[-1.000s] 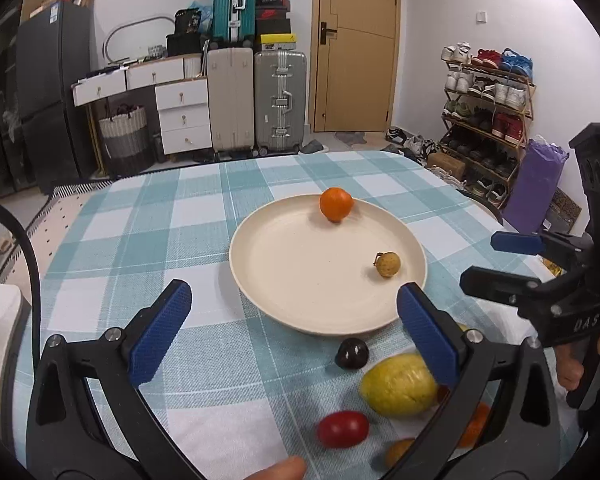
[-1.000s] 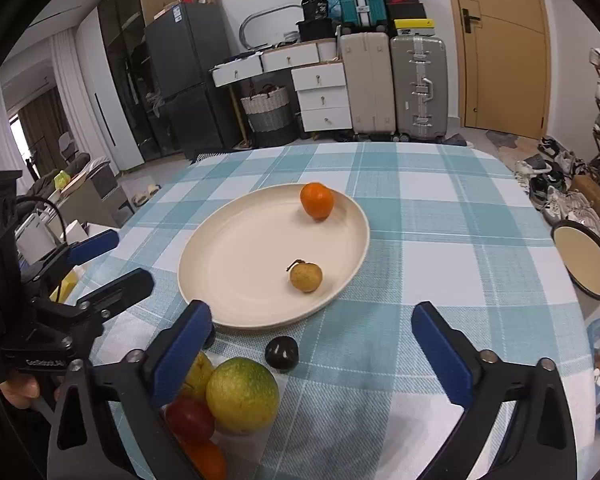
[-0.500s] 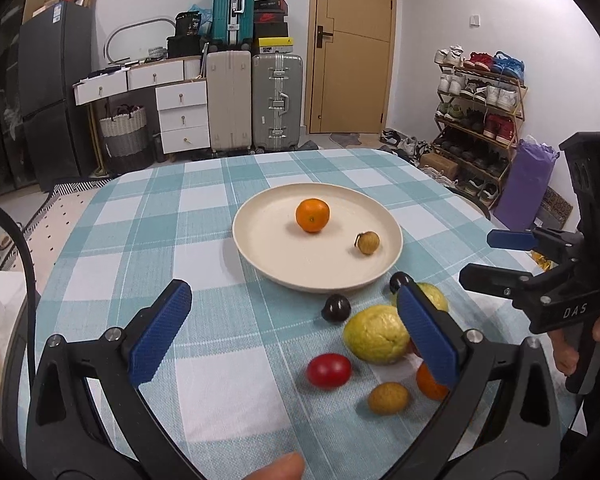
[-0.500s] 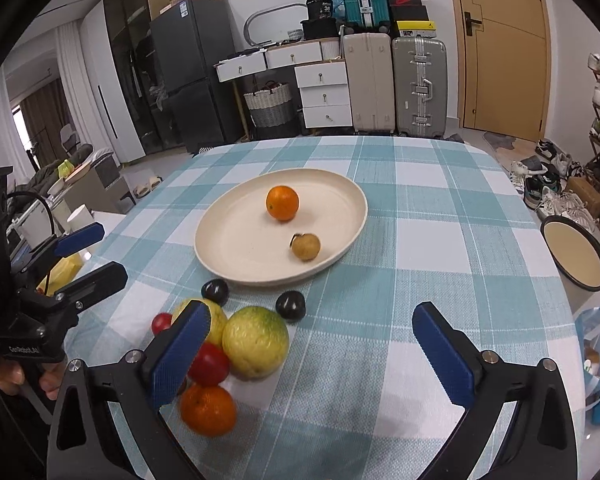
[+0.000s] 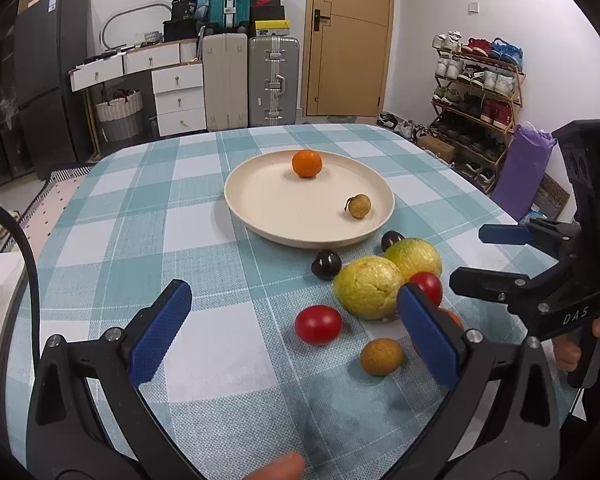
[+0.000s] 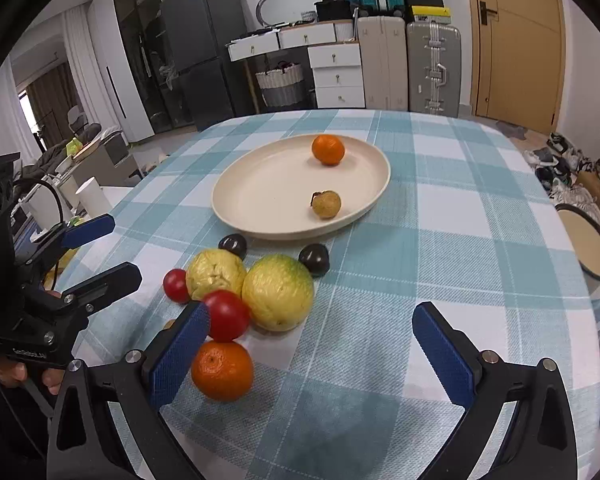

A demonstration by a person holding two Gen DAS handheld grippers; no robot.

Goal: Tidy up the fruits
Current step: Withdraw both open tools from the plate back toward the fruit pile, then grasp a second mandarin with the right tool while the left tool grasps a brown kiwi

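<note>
Both grippers held above the table, jaws spread, nothing gripped.

Left gripper [image 5: 296,334] and right gripper [image 6: 310,354]: jaws wide apart, empty. Cream plate [image 6: 260,200] on checked tablecloth [image 6: 440,248] holds one orange [image 6: 328,149] and one small brown fruit [image 6: 326,204]. Just beside plate's near rim, loose cluster: two yellow-green fruits [image 6: 278,292], two red ones [image 6: 226,315], two dark ones [image 6: 314,259], another orange [image 6: 222,371].

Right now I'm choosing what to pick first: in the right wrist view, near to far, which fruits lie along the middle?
orange on the cloth → red tomato → green-yellow fruit → small brown fruit on the plate → orange on the plate
</note>
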